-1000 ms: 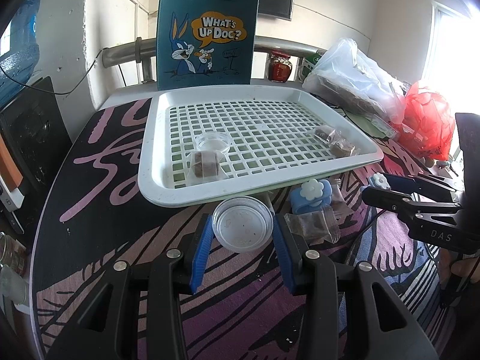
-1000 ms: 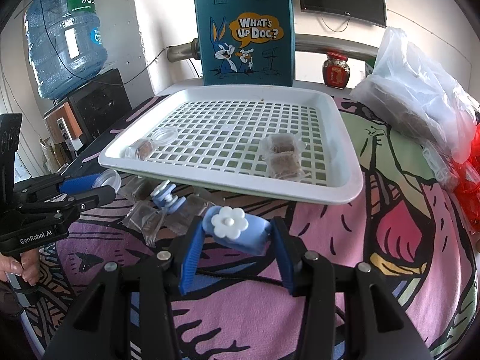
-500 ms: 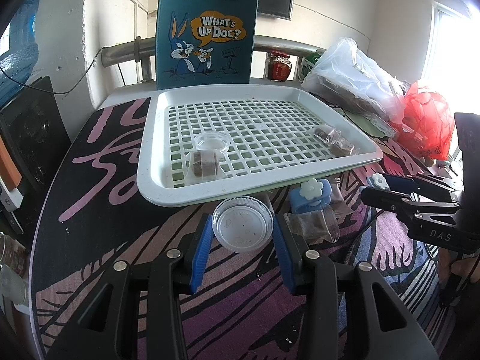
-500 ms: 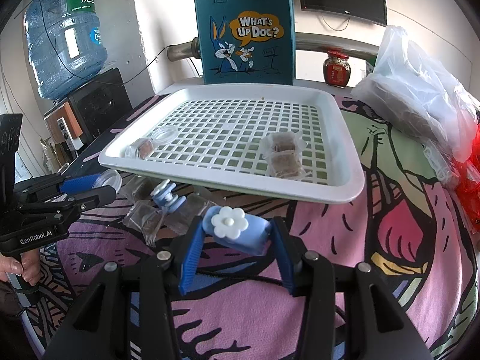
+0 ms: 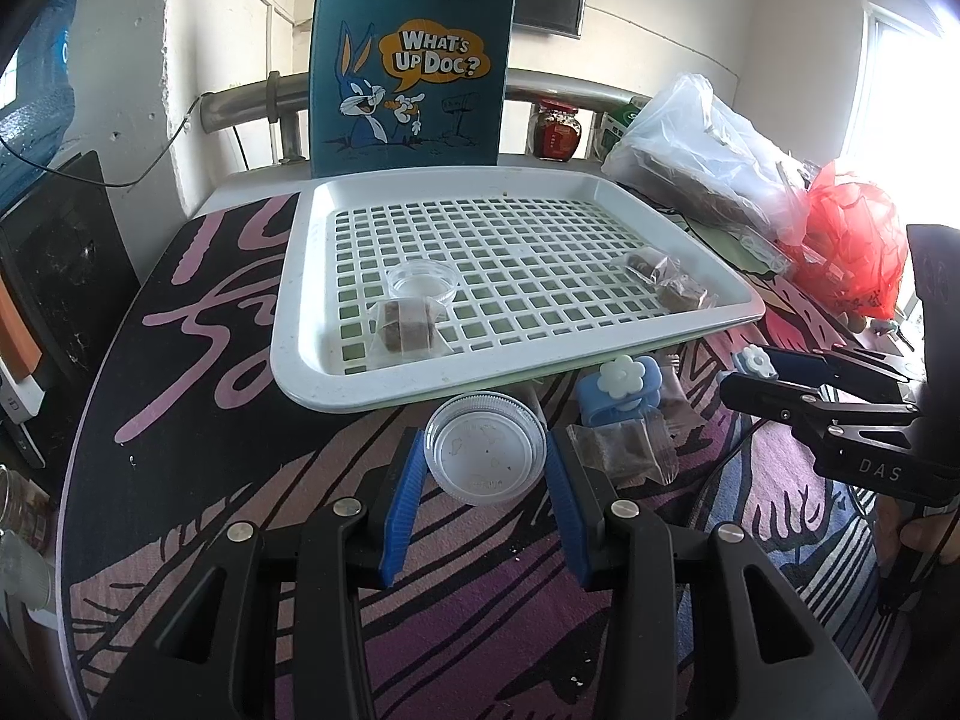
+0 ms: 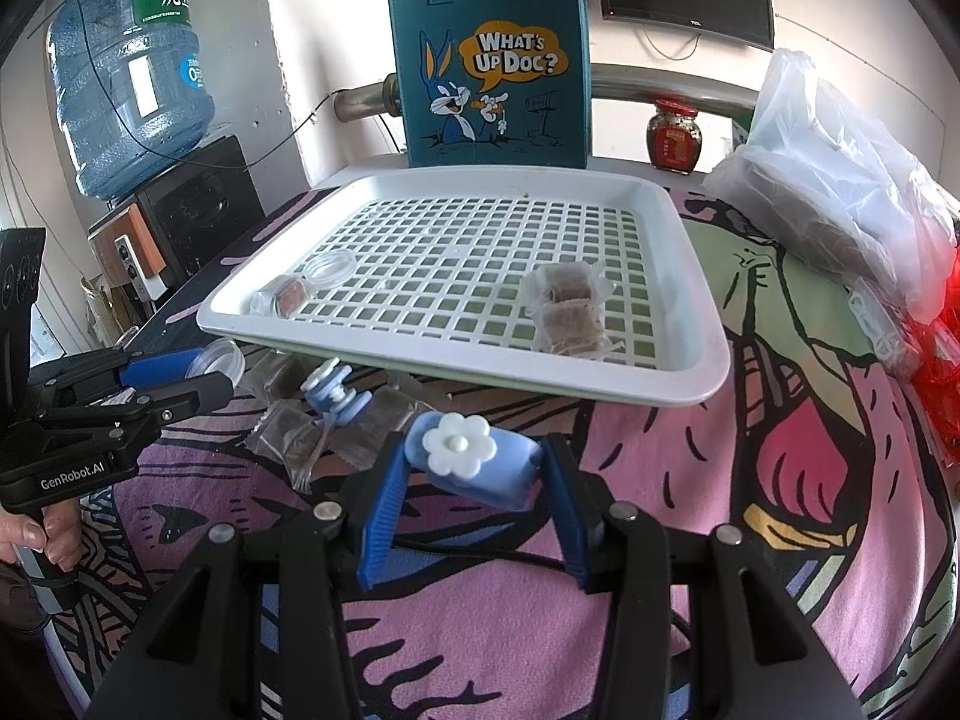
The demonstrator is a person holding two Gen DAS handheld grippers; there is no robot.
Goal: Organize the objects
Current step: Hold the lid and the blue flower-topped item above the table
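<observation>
A patterned cloth-covered table (image 6: 780, 480) bears a white tray (image 6: 708, 360), clear packets (image 6: 288, 438), plastic bags (image 6: 840, 180) and a jar (image 6: 673, 135).

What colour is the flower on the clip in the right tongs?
White, on a light blue clip; clearest in the right wrist view.

Counted: one white tray (image 5: 312, 324), two blue flower clips (image 6: 474, 459) (image 6: 336, 396), two clear round containers (image 5: 485, 447) (image 5: 422, 283), one tote bag (image 6: 489, 66), one red jar (image 6: 673, 135).

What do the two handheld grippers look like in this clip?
Both the left gripper and right gripper are matte black frames with silver screws and ribbed blue finger pads. White lettering reads "GenRobot.AI" on the left, "DAS" on the right; bare fingers grip each handle.
</observation>
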